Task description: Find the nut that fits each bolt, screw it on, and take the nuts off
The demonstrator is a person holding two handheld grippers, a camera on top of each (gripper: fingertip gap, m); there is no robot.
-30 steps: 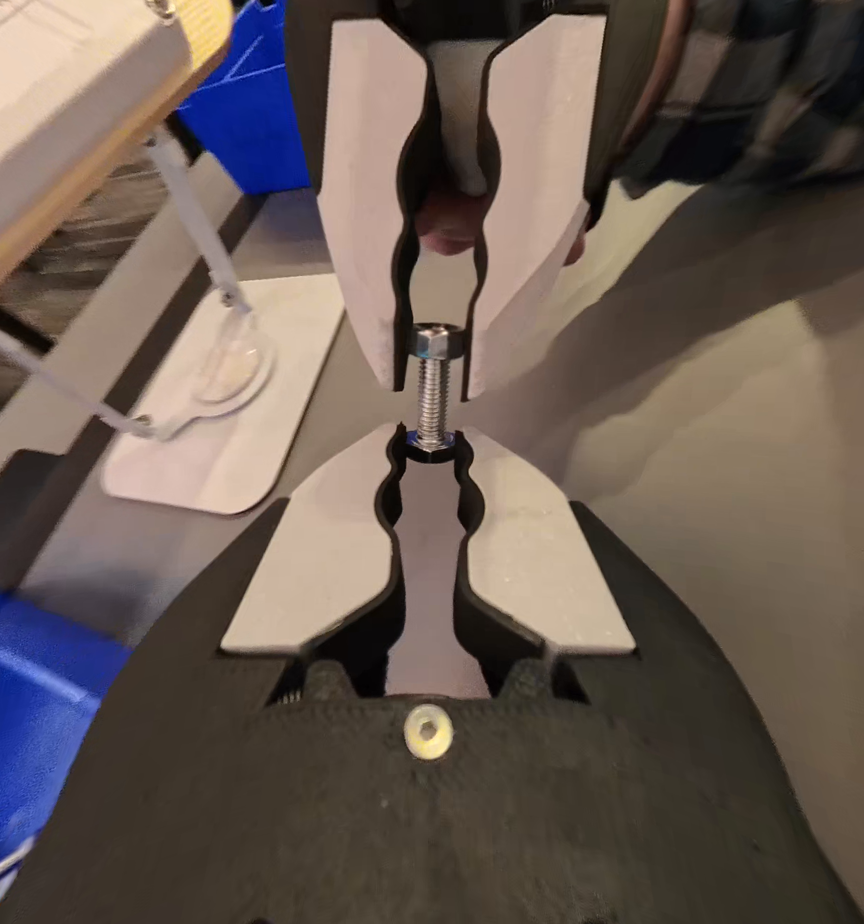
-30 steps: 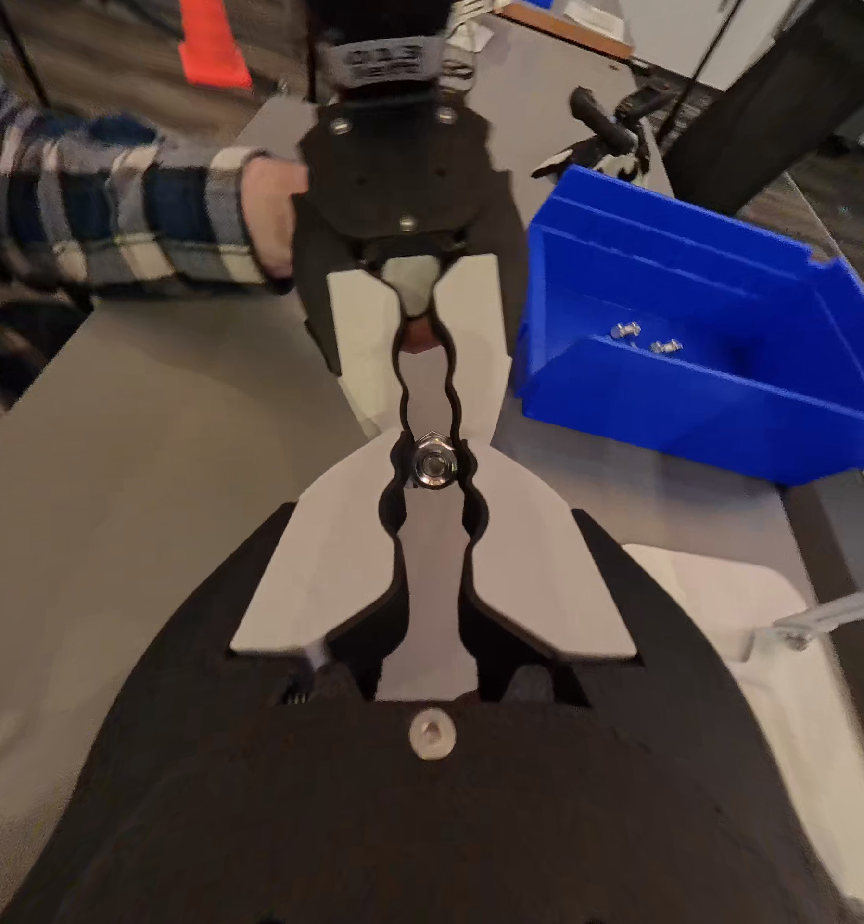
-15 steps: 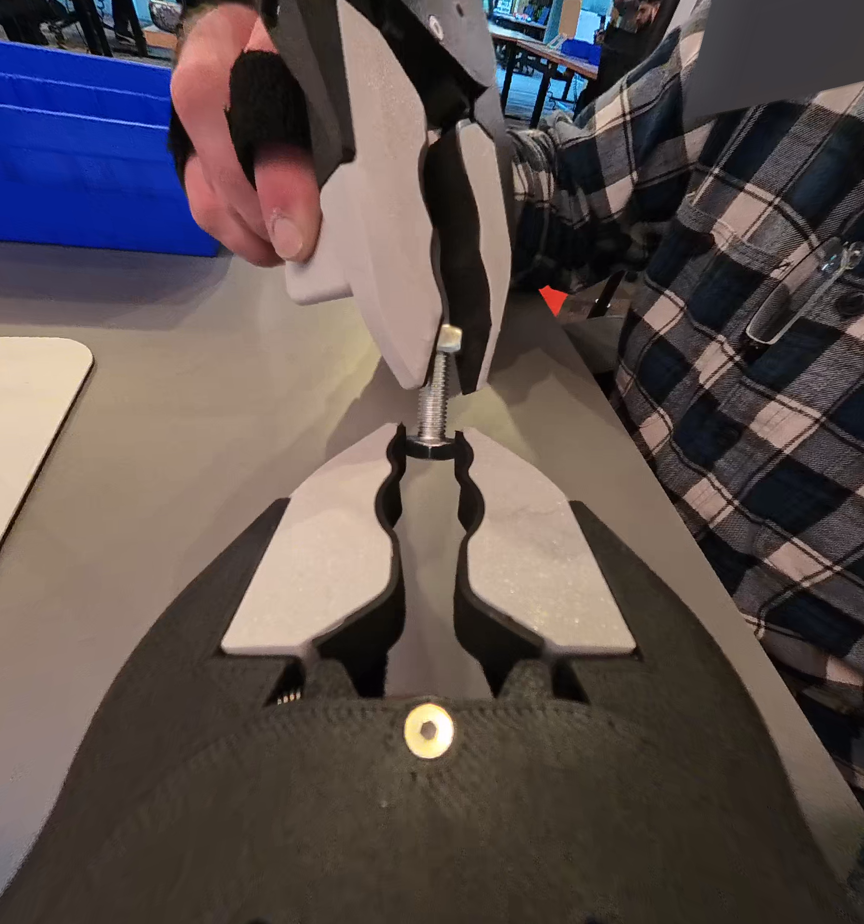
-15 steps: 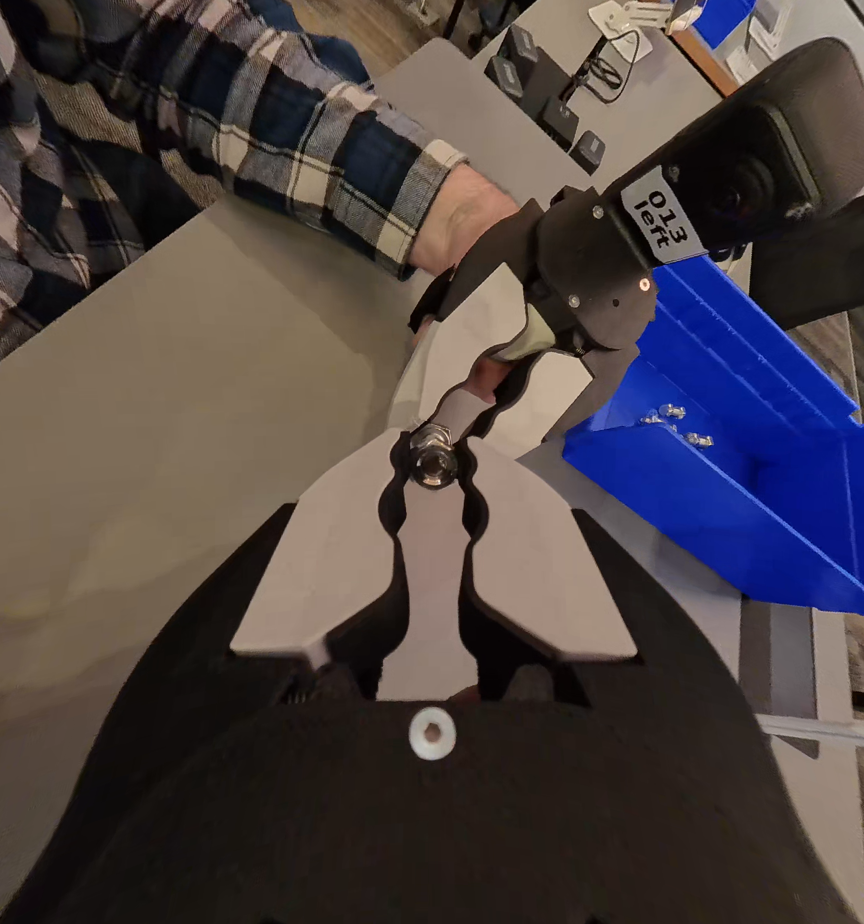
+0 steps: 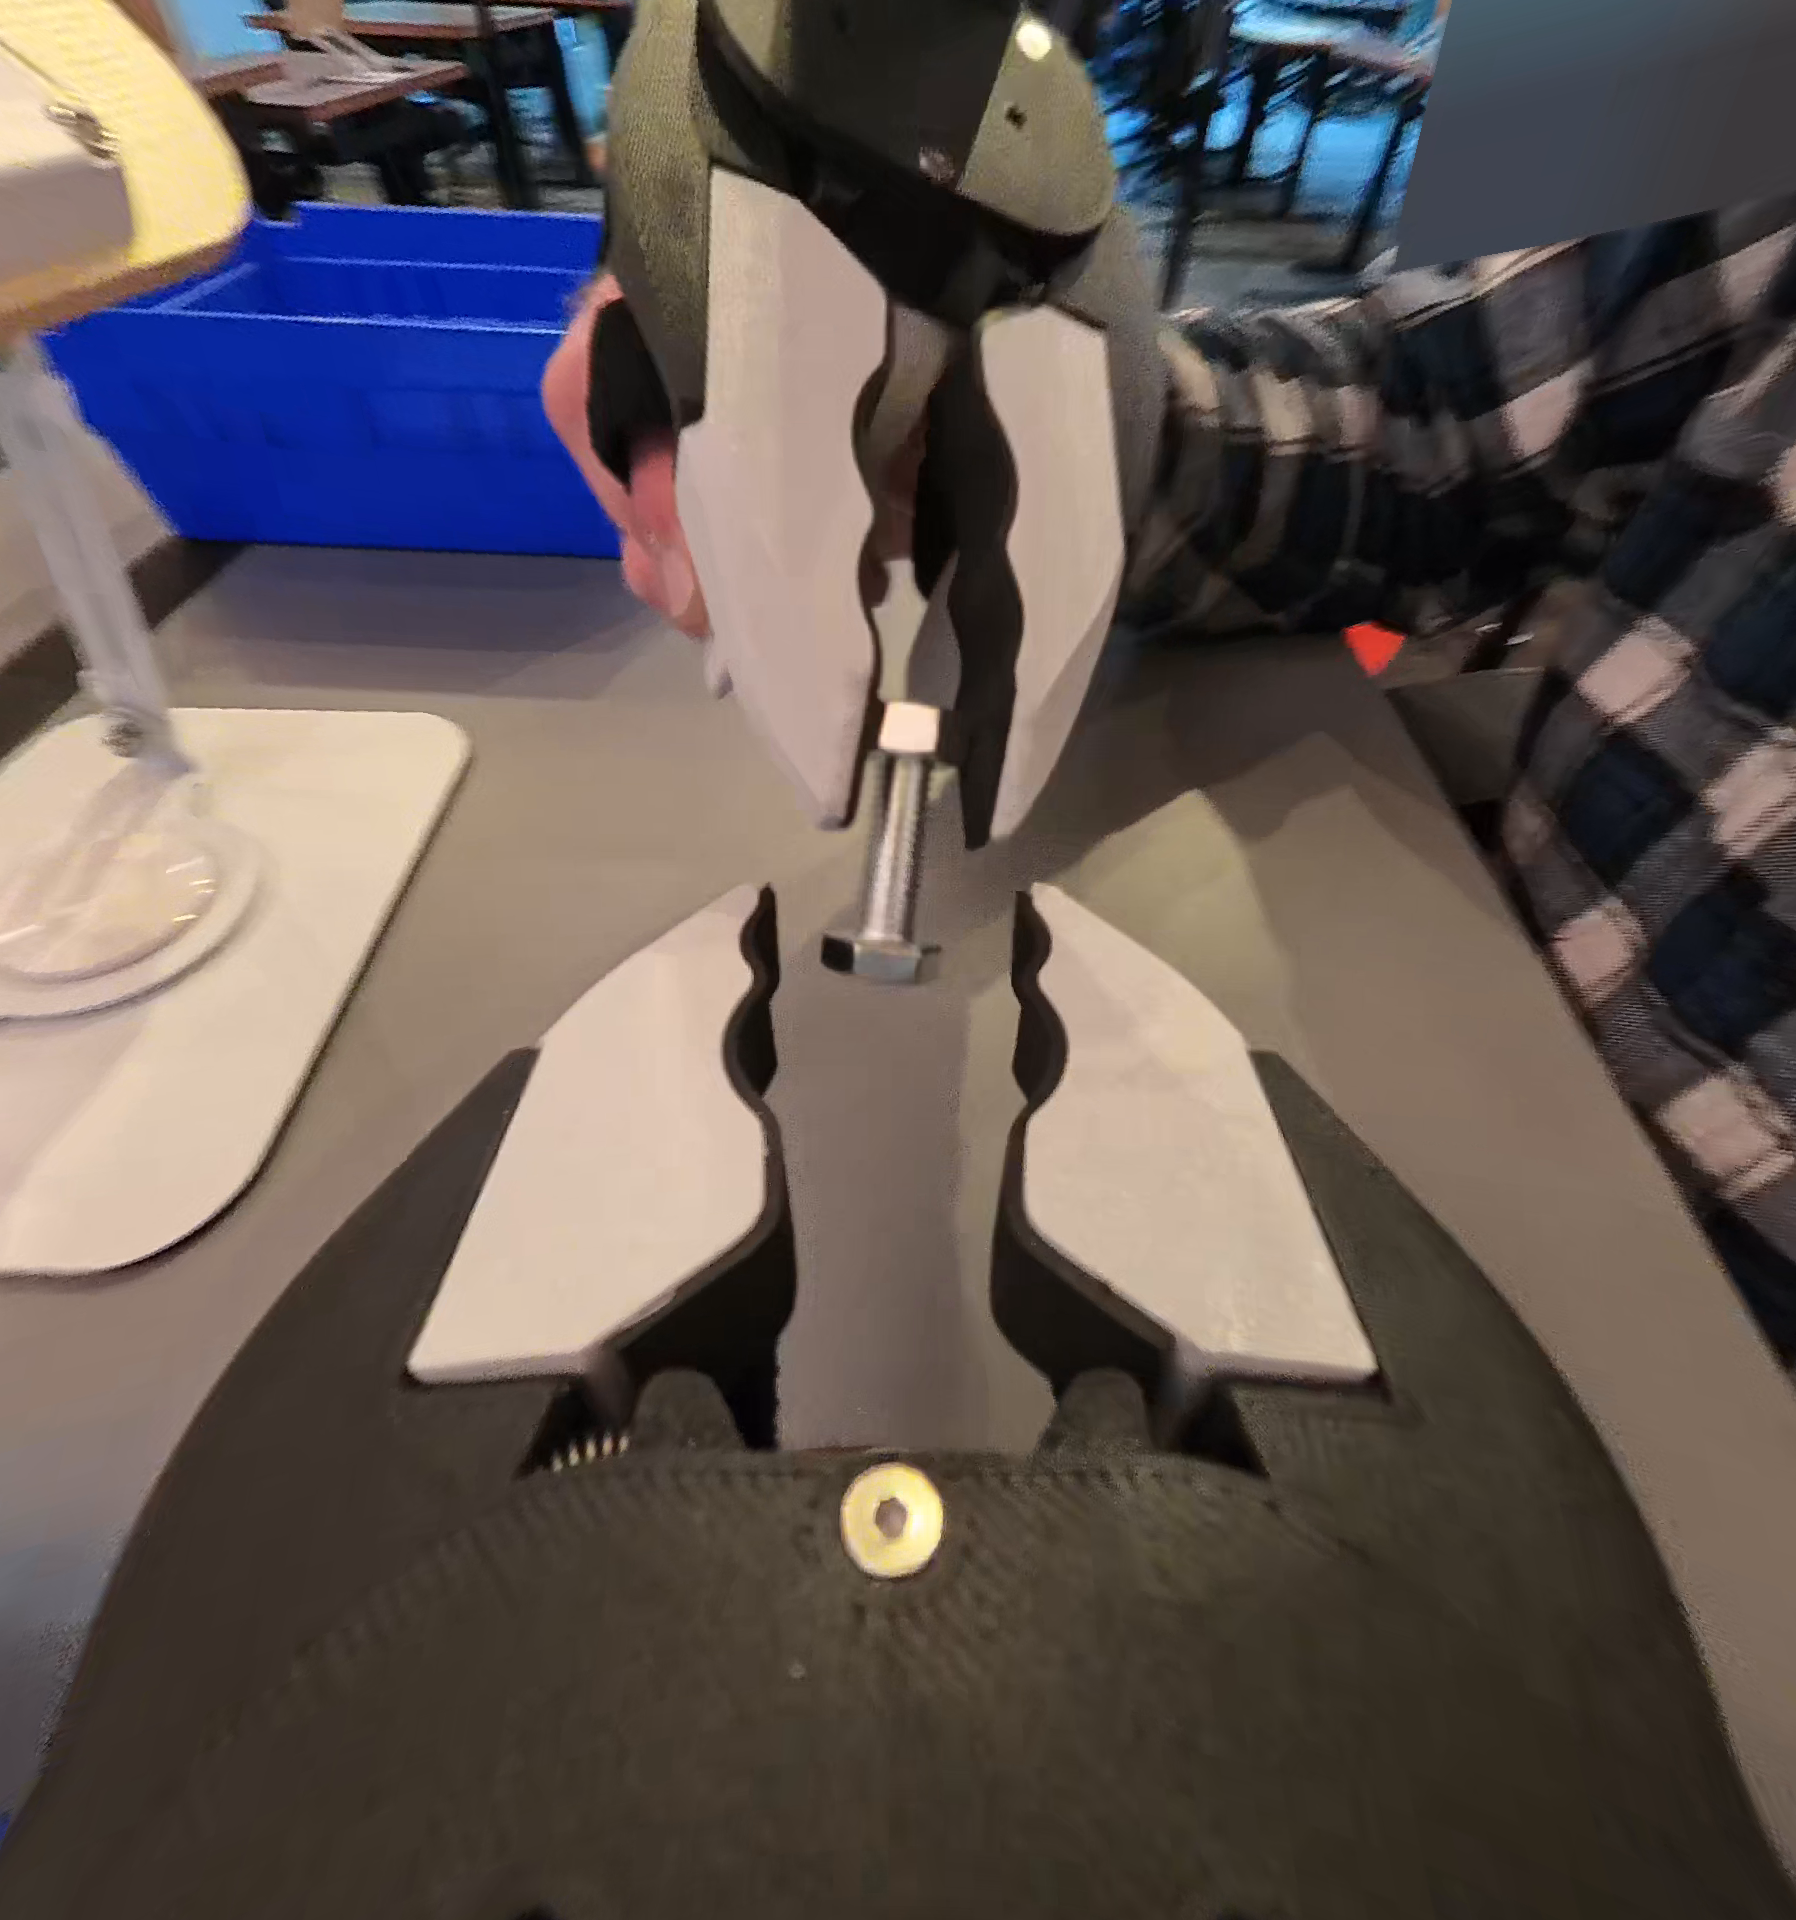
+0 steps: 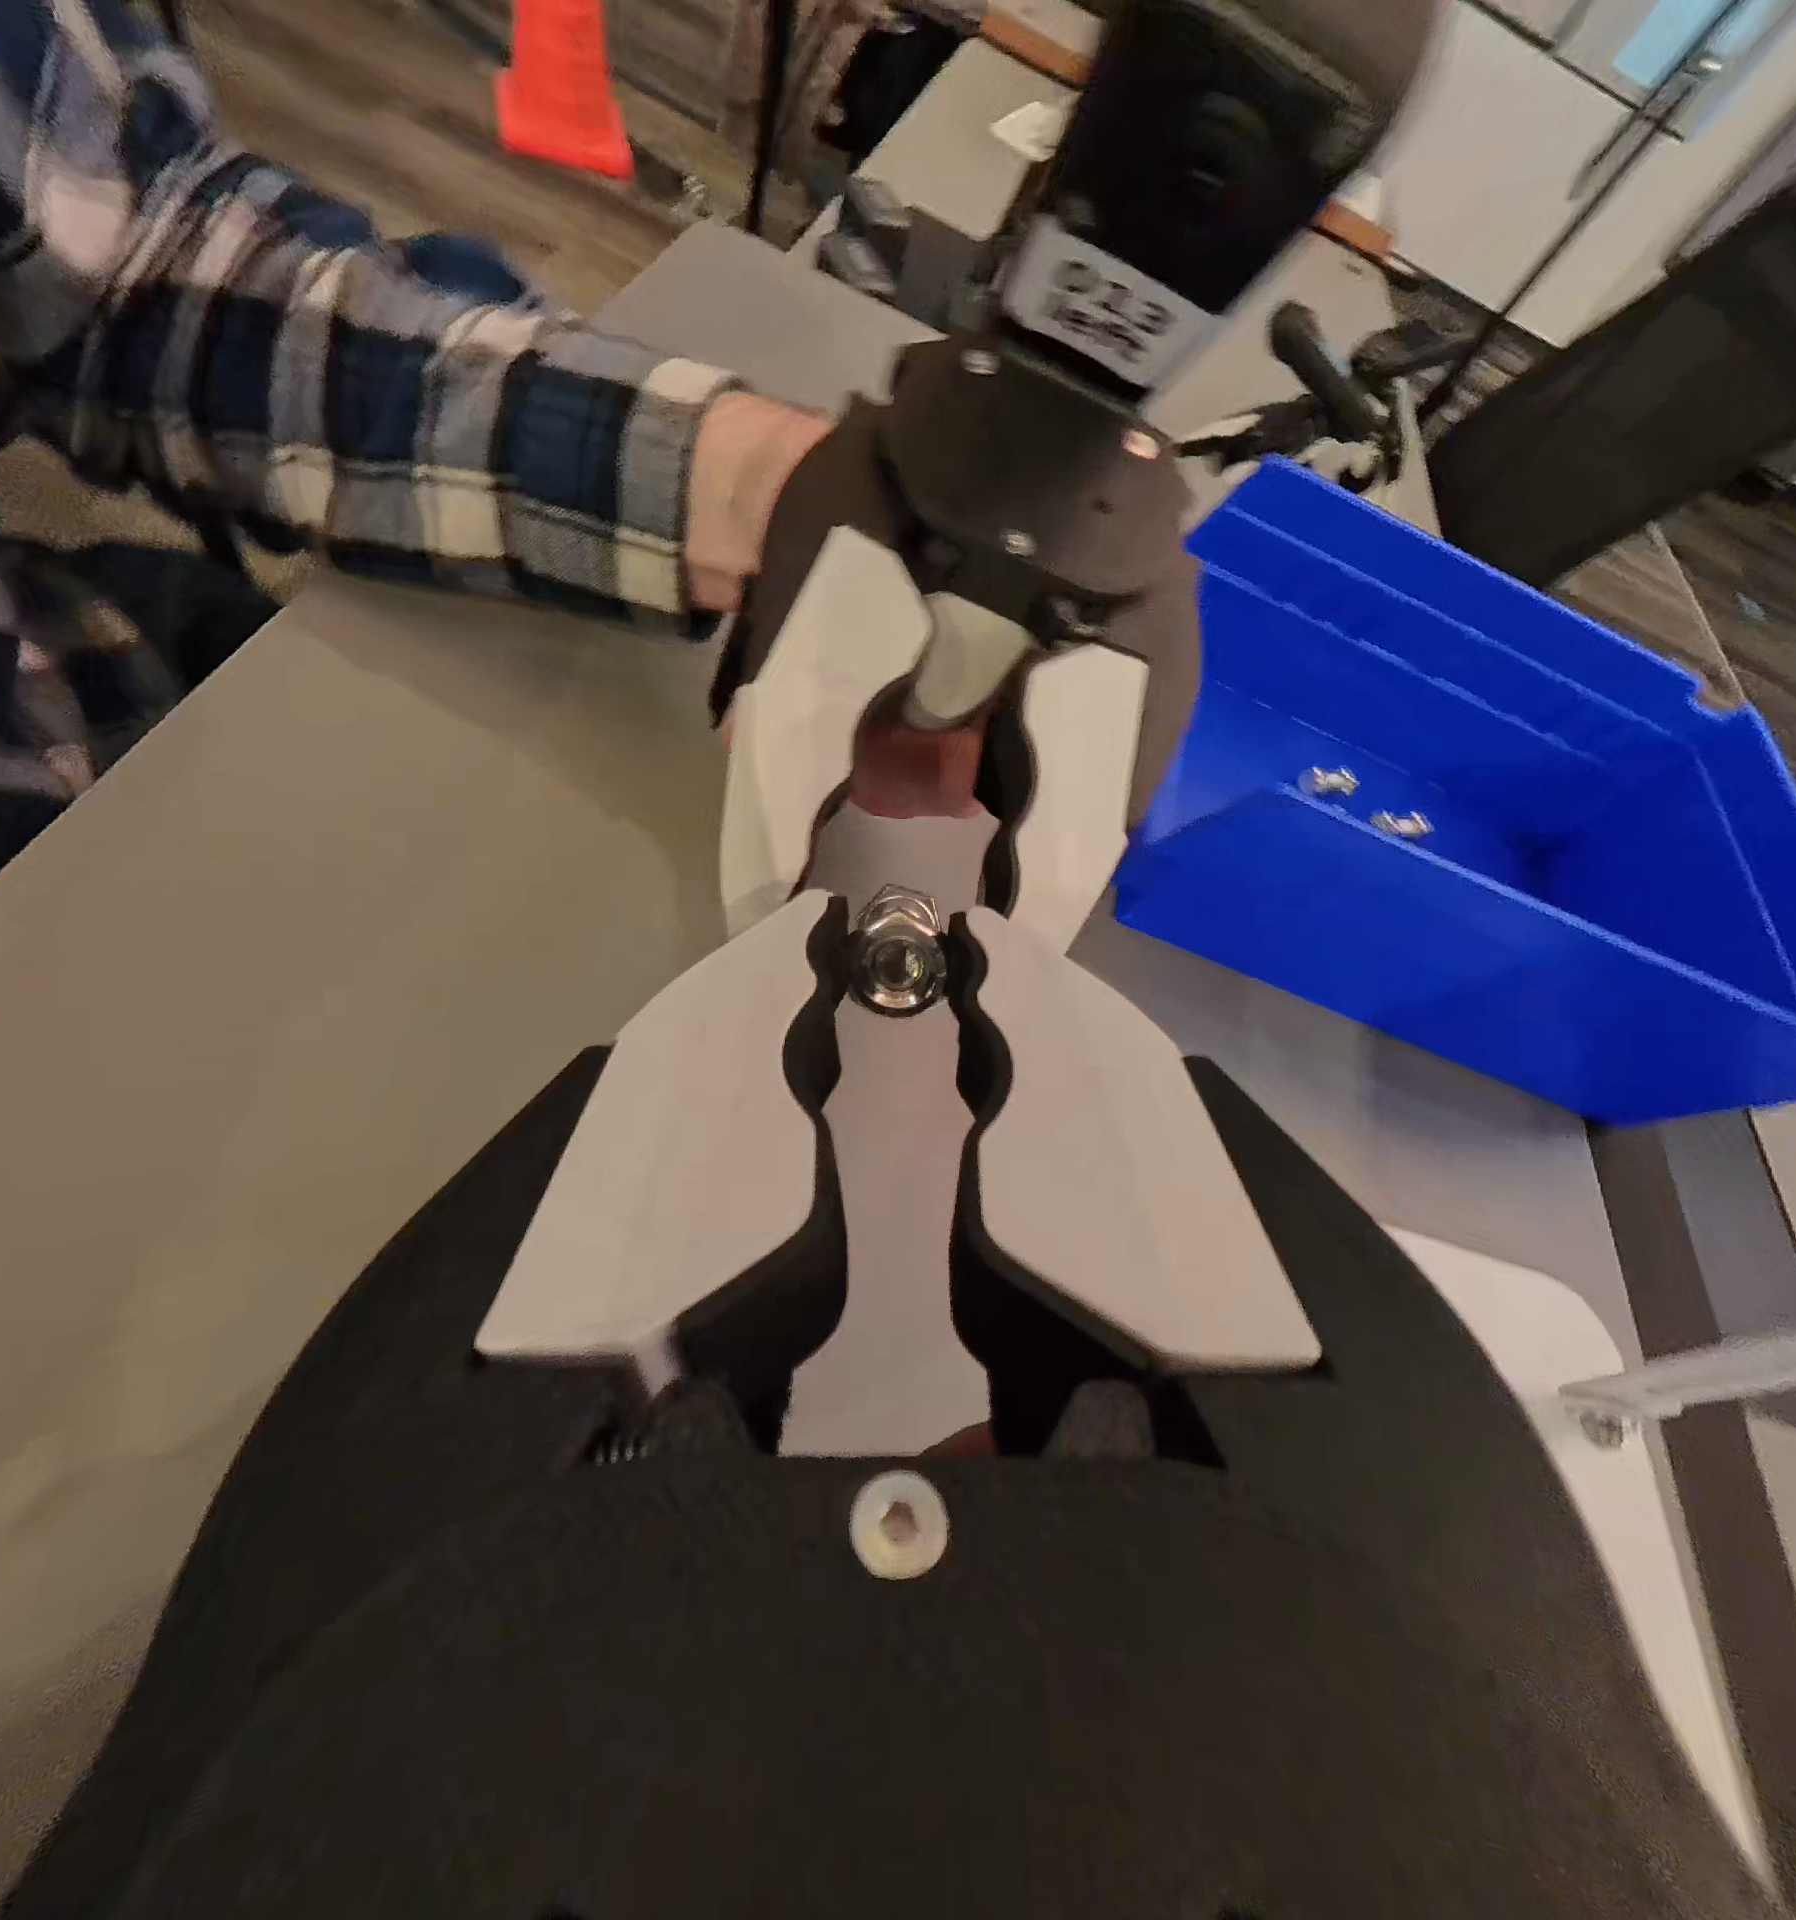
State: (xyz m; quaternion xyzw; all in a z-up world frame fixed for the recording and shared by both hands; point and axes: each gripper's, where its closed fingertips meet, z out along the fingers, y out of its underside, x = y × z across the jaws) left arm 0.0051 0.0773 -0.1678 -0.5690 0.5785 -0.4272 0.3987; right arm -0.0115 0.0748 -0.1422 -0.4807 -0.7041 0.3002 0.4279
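My right gripper (image 6: 896, 961) is clamped on a silver nut (image 6: 896, 968) threaded on a steel bolt (image 5: 892, 862); both black wavy pads press the nut's sides. Seen from my left wrist view, the right gripper (image 5: 909, 831) comes down from above, nut (image 5: 909, 724) pinched between its tips, threaded shank hanging out, hex head (image 5: 878, 956) at the low end.

My left gripper (image 5: 892, 935) is spread wide. The bolt head sits between its fingertips (image 5: 707, 935) with clear gaps on both sides, pads not touching. Nothing gripped there.

Materials: bolt bright, shiny metal, fine thread, six-sided head. Gripper fingers flat pale grey plates with black scalloped rubbery edges, bodies matte black, textured print look, one pale hex-socket screw (image 5: 892, 1522) in the middle.

Surface (image 5: 561, 831) is smooth matte grey. A blue plastic bin (image 6: 1496, 883), ribbed walls, sits near on it, with a couple of small silver fasteners (image 6: 1367, 800) inside, too small to tell which kind. A white rounded-corner plate (image 5: 146, 987) lies on the surface at my left, carrying a clear plastic stand foot (image 5: 115, 883) and slanted post. Plaid flannel sleeves (image 6: 406, 447) on both sides; orange cone (image 6: 561, 94) on the floor behind, blurred. Nothing blocks the bolt except my own fingers.
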